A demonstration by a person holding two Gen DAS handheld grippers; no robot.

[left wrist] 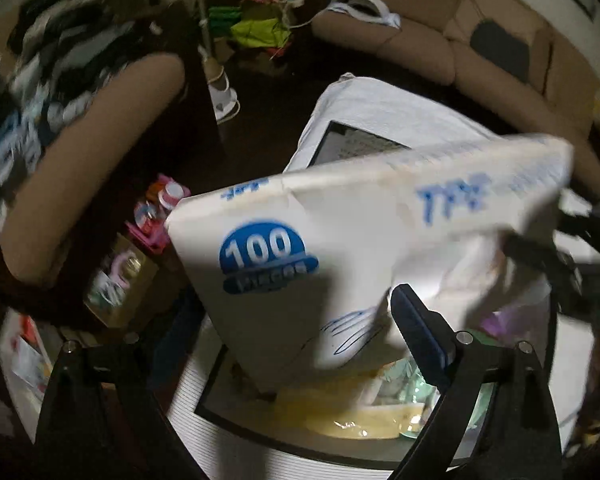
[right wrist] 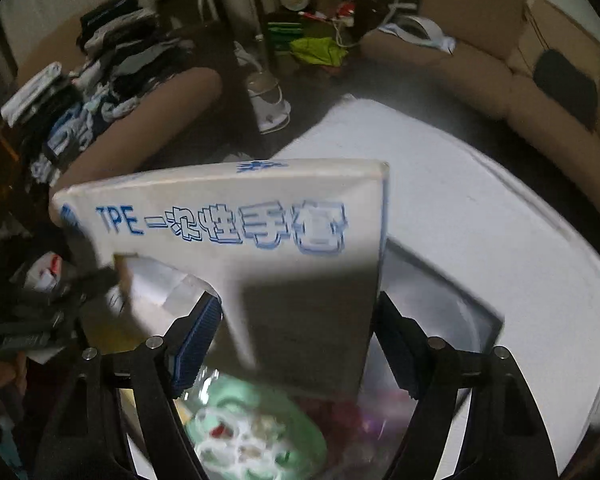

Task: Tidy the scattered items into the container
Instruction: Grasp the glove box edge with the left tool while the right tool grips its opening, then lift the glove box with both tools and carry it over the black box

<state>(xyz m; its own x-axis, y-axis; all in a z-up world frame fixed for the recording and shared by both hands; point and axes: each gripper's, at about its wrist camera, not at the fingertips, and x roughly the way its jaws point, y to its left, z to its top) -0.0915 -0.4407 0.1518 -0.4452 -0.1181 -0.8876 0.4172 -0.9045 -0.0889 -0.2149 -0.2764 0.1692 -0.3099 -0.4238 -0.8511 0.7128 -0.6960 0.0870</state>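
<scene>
Holding a white glove box (right wrist: 236, 248) between both tools, the person is keeping it above the open white container (right wrist: 500, 216). The right gripper (right wrist: 296, 336) is clamping the box across its narrow width, with a blue pad (right wrist: 198, 340) pressing one face and the opposite pad on the other. The left gripper (left wrist: 284, 352) is standing wide around the other end of the box; one blue-tipped finger (left wrist: 416, 328) lies against the torn opening, while the other finger is hidden in shadow, so whether that gripper is really clamping cannot be told. Using two grips is probably steadying a long, light carton that would swing from one end. The box is tilting, lower end toward the container's mouth, where a green packet (right wrist: 260, 432) and other items are already lying. Judging from this, the placing step is in hand: the box is not yet resting inside. The motion blur suggests care is needed before release.
</scene>
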